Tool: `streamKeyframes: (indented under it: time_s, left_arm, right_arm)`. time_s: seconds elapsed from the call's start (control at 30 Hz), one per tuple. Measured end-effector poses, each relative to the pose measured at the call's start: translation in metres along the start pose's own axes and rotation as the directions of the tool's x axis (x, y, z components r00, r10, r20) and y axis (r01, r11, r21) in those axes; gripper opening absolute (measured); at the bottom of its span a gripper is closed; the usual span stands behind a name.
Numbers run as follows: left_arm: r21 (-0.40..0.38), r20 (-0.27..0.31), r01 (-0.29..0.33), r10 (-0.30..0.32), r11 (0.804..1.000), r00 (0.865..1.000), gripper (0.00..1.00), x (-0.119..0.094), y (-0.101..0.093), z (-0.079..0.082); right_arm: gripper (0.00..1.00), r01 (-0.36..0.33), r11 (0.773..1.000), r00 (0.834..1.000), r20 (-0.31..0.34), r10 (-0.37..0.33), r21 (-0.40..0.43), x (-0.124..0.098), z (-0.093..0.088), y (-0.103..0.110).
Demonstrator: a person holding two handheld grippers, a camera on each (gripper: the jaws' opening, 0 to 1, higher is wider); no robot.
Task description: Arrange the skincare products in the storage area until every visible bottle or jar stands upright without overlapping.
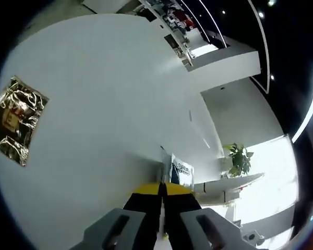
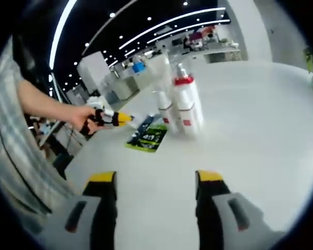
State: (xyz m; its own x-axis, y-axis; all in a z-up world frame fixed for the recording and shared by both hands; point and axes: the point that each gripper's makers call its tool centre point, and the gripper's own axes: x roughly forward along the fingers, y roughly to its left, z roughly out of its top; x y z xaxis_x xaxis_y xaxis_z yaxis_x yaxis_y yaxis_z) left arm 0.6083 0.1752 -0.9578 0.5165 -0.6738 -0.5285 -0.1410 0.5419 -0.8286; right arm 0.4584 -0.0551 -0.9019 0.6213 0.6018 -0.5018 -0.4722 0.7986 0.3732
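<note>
On the white counter (image 2: 261, 135), the skincare bottles (image 2: 183, 107) are standing upright in a tight group, touching or nearly so, with a green sachet (image 2: 148, 138) lying flat just beside them. The right gripper (image 2: 156, 182) is hovering short of the group, jaws spread wide and empty. The left gripper (image 1: 162, 194) is pointing across bare counter, jaws pressed together on nothing, a gold foil packet (image 1: 15, 121) lying well apart. Judged step: approach. The next move is calling for closing on one bottle without toppling its neighbours.
</note>
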Motion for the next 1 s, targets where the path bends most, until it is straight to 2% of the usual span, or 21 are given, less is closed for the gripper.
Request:
streamKeyframes:
  time_s: [0.13,0.2,0.3,0.47,0.77,1.0]
  left_arm:
    - [-0.006,-0.016,-0.029,0.028,1.000,0.999,0.02,0.004,0.004,-0.003]
    - [0.008,-0.016,-0.064,0.064,0.998,0.998,0.03,0.004,0.009,-0.002]
    - [-0.017,-0.018,-0.111,0.110,0.994,0.994,0.05,0.004,0.014,-0.003]
    - [-0.053,0.004,-0.120,0.121,0.991,0.993,0.05,0.004,0.013,0.001]
    - [-0.089,0.012,-0.141,0.142,0.986,0.990,0.09,0.003,0.011,0.004]
    - [-0.074,-0.016,-0.167,0.166,0.983,0.986,0.15,-0.008,0.012,0.005]
  right_arm:
    - [0.61,0.009,1.000,1.000,-0.010,-0.009,-0.005,0.006,0.002,-0.003]
    - [0.61,0.010,1.000,1.000,-0.008,-0.010,-0.009,0.007,0.003,-0.003]
    - [0.61,0.005,1.000,1.000,-0.006,-0.005,-0.011,0.009,0.005,0.001]
    - [0.61,-0.009,1.000,1.000,-0.001,0.009,0.016,0.010,0.004,0.005]
    - [0.57,0.005,1.000,1.000,0.026,-0.005,0.014,0.001,0.006,0.003]
    - [0.57,0.001,1.000,0.999,0.032,-0.001,0.005,0.001,0.007,0.005]
